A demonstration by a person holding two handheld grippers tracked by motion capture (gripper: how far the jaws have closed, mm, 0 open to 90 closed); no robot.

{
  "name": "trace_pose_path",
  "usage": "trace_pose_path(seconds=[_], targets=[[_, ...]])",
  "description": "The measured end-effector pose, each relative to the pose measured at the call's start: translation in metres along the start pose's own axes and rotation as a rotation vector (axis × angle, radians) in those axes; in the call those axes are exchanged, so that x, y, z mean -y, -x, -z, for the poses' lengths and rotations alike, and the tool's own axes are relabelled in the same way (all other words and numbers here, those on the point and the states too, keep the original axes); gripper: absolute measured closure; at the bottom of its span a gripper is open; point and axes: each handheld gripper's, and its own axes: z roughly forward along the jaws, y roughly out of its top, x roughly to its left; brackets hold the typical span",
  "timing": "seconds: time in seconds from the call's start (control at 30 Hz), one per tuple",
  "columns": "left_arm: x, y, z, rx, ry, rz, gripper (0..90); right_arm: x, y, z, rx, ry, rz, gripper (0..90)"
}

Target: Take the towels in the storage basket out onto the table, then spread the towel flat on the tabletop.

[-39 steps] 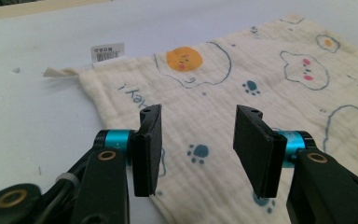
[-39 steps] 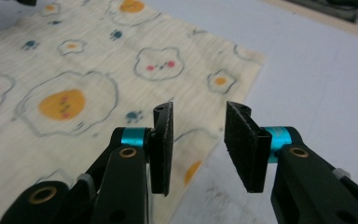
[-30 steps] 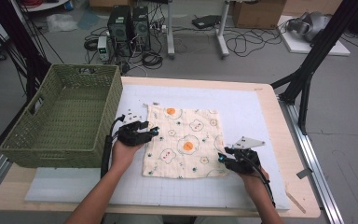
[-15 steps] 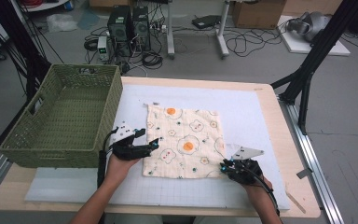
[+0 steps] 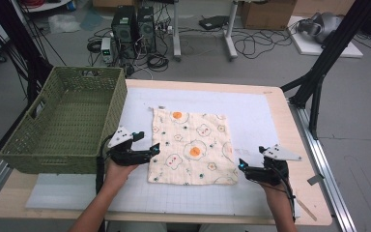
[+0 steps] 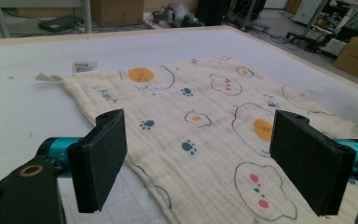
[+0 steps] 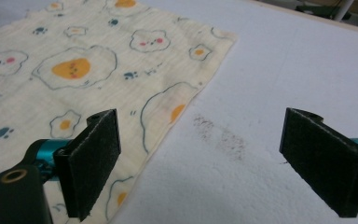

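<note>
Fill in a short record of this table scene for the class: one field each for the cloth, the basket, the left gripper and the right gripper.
cloth: cream square muslin cloth with fried-egg print, spread flat on the white mat
basket: green woven rectangular basket, left of the cloth, nothing seen inside
left gripper: at the cloth's left edge, jaws just opened, gripping nothing
right gripper: at the cloth's near right corner, jaws just opened, gripping nothing

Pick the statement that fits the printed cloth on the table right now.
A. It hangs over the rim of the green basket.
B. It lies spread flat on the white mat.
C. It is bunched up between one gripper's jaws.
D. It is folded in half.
B: the printed cloth lies open and flat on the white mat, beside the green basket, with no jaw pinching it.
</note>
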Motion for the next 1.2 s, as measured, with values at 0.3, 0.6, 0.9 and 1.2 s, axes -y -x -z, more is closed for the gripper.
trace_pose_path(seconds=[0.3,0.6,0.9,1.2], targets=[[-0.0004,-0.002,0.0017,0.006,0.013,0.016,19.6,0.0012,0.0076,-0.0001,0.01,0.025,-0.031,11.1],[0.0009,-0.0043,-0.0004,0.004,0.005,0.038,19.6,0.0013,0.008,-0.0013,0.013,0.017,-0.028,11.1],[0.002,-0.0088,-0.0006,-0.008,-0.009,0.069,19.7,0.0012,0.0076,-0.0013,0.013,0.019,-0.02,11.1],[-0.0042,-0.0086,-0.0031,-0.006,0.001,0.097,19.6,0.0006,0.0067,-0.0002,-0.001,0.025,-0.024,11.1]])
